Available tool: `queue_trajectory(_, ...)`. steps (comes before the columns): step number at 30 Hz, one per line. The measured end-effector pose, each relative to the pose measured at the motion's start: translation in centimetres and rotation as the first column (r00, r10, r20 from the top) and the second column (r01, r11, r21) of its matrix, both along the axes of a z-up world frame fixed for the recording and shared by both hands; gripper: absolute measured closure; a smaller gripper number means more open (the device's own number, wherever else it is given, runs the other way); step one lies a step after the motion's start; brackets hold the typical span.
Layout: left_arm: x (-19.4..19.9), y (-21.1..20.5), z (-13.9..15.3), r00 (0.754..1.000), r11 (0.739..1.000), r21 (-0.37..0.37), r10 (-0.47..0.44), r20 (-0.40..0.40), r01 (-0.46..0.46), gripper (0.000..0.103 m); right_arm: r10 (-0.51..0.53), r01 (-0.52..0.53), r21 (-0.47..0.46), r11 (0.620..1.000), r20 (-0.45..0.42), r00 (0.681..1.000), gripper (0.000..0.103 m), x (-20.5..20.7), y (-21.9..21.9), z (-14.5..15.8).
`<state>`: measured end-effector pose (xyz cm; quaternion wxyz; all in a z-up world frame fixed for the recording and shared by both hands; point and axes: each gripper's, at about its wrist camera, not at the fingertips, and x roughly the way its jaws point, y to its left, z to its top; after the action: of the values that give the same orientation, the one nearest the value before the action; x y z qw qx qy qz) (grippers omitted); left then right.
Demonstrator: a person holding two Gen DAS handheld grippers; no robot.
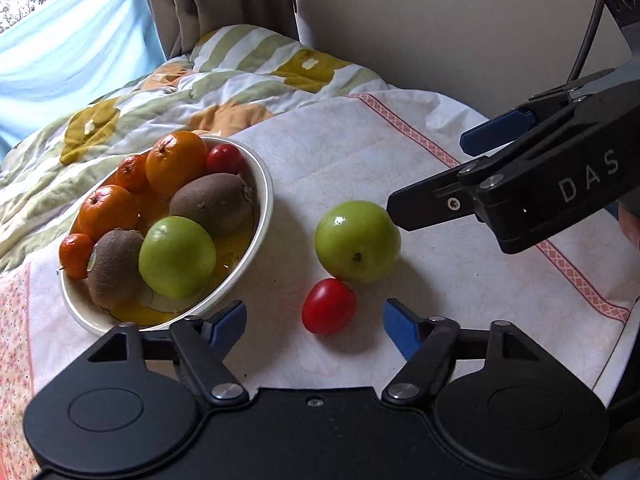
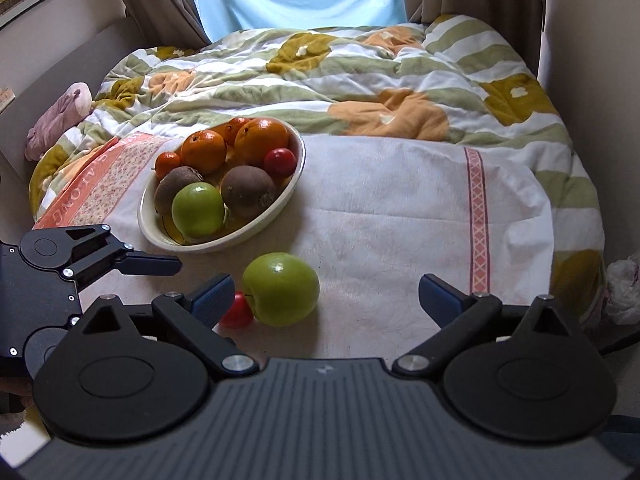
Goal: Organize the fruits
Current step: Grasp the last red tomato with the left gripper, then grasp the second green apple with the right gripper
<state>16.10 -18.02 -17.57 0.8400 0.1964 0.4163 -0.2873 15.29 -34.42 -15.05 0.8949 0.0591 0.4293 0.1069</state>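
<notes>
green round apple [image 1: 357,241] and small red tomato [image 1: 329,306] apparently touch on our white cloth [image 1: 360,152]; both our left tongs [image 1: 314,320] and right tongs [image 2: 326,298] gape, grasping nothing.

Left gripper [image 1: 314,322] low, fingers spread wide, holding nothing. Right gripper [image 2: 326,294] likewise spread wide, empty, reaching in from right.
</notes>
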Motion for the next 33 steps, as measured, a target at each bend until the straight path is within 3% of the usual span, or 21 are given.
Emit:
queue_trajectory(4, 0.5, -0.7, -1.1, 1.000, 1.000, 0.022, -0.021, -0.005, 0.021, 0.035, 0.017, -0.017, 0.011, 1.000, -0.023, 1.000, 0.000, 0.8, 0.1, -1.3)
queue_trajectory(7, 0.7, -1.2, -1.6, 0.999, 0.999, 0.033, -0.037, -0.017, 0.037, 0.048, 0.041, -0.041, 0.004, 0.999, -0.037, 0.998, 0.000, 1.2, 0.4, -2.0)
queue_trajectory(12, 0.7, -1.7, -1.7, 0.998, 0.998, 0.028, -0.051, -0.024, 0.051, 0.059, 0.064, -0.064, 0.006, 0.998, -0.040, 0.997, 0.000, 1.3, 0.5, -2.4)
queue_trajectory(14, 0.6, -1.6, -1.6, 0.998, 0.999, 0.019, -0.048, -0.033, 0.048, 0.068, 0.068, -0.067, 0.012, 0.998, -0.042, 0.997, 0.000, 1.5, 0.5, -2.5)
queue_trajectory(23, 0.4, -1.6, -1.4, 0.999, 0.999, 0.024, -0.021, -0.038, 0.022, 0.068, 0.092, -0.092, 0.020, 0.996, -0.052, 0.994, 0.004, 1.6, 1.0, -2.6)
queue_trajectory(33, -0.4, 0.4, -0.5, 0.996, 0.997, 0.009, 0.083, -0.029, -0.083, 0.068, 0.139, -0.138, 0.024, 0.990, -0.054, 0.989, 0.008, 2.0, 2.3, -2.9)
